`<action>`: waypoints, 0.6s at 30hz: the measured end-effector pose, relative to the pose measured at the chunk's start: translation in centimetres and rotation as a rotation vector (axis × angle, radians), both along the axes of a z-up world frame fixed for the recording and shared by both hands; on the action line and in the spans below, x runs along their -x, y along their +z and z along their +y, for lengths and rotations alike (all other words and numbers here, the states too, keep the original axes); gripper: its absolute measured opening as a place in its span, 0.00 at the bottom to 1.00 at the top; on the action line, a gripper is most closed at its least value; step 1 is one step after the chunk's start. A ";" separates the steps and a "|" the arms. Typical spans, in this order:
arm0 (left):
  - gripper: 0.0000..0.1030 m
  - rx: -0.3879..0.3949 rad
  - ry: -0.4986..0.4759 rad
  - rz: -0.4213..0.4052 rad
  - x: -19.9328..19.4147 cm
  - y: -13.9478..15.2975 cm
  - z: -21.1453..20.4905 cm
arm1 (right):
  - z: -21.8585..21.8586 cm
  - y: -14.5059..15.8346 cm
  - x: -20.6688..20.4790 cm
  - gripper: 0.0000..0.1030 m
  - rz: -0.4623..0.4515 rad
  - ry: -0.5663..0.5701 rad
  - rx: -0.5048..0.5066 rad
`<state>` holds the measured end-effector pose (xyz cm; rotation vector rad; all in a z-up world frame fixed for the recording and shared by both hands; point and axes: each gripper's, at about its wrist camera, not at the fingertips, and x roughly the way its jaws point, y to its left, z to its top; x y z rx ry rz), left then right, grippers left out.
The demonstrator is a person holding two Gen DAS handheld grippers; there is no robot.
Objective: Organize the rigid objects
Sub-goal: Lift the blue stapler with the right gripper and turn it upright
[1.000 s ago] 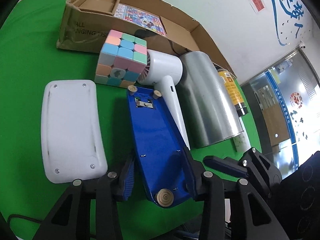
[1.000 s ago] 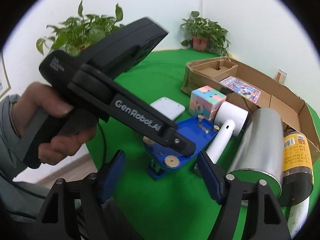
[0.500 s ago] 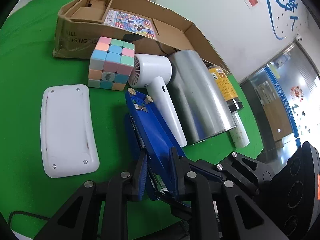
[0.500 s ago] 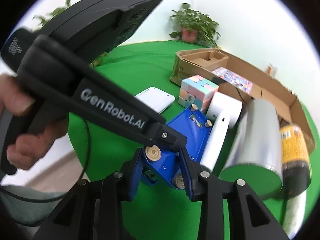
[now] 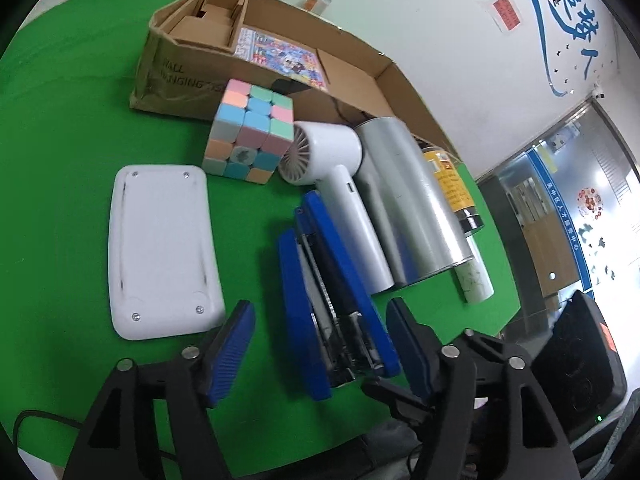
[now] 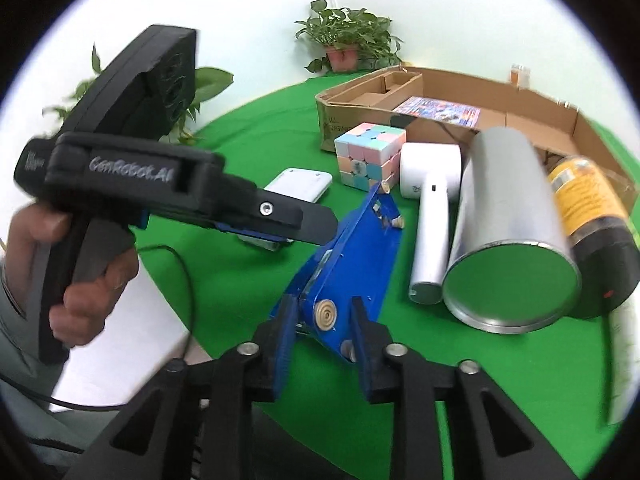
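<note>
A blue stapler [image 5: 332,300] stands tipped on its side edge on the green table, next to the white hair dryer [image 5: 340,192]. My right gripper [image 6: 322,344] is shut on the stapler's near end [image 6: 348,264], its underside with round feet facing that camera. My left gripper [image 5: 320,344] is open, its blue pads on either side of the stapler's near end without touching it. The left gripper's black body [image 6: 160,184] shows at the left of the right wrist view.
A pastel puzzle cube [image 5: 250,138], a white flat device [image 5: 160,248], a steel cylinder [image 5: 408,196], a yellow-labelled jar [image 5: 452,184] and a white tube [image 5: 478,280] lie around. An open cardboard box [image 5: 192,76] stands behind. The table edge is close in front.
My left gripper, shut on the stapler half a second ago, has opened and let go. The stapler has turned further onto its side edge, held by my right gripper.
</note>
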<state>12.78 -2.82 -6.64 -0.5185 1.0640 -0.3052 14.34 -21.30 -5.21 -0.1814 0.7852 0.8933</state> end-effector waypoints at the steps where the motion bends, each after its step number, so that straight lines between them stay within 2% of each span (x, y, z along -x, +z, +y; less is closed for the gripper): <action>1: 0.64 0.014 -0.007 0.011 -0.1 -0.3 -0.1 | 0.2 0.0 0.2 0.33 -0.011 0.009 0.007; 4: 0.64 0.075 -0.048 0.034 -0.5 -1.2 -1.1 | 1.2 -0.3 0.4 0.33 -0.033 0.018 0.039; 7: 0.64 0.058 -0.069 0.066 -0.9 -1.9 -2.0 | 1.8 -1.0 0.5 0.35 -0.043 -0.002 0.083; 8: 0.64 0.068 -0.068 0.083 -1.0 -2.3 -2.0 | 2.0 -1.3 0.4 0.42 -0.043 -0.006 0.095; 10: 0.64 0.090 -0.062 0.093 -0.9 -2.6 -1.9 | 2.4 -1.7 0.5 0.51 -0.056 -0.002 0.112; 13: 0.63 0.070 -0.068 0.088 -0.8 -2.4 -2.1 | 2.7 -2.0 1.4 0.55 -0.085 -0.003 0.136; 15: 0.63 0.056 -0.066 0.079 -0.6 -2.3 -2.1 | 2.9 -2.1 1.5 0.55 -0.102 -0.018 0.139; 16: 0.62 0.049 -0.064 0.074 -0.4 -2.2 -2.2 | 2.9 -2.3 1.4 0.50 -0.110 -0.026 0.143; 18: 0.63 0.018 -0.057 0.062 -0.1 -1.8 -2.5 | 2.5 -2.2 1.0 0.50 -0.089 -0.031 0.116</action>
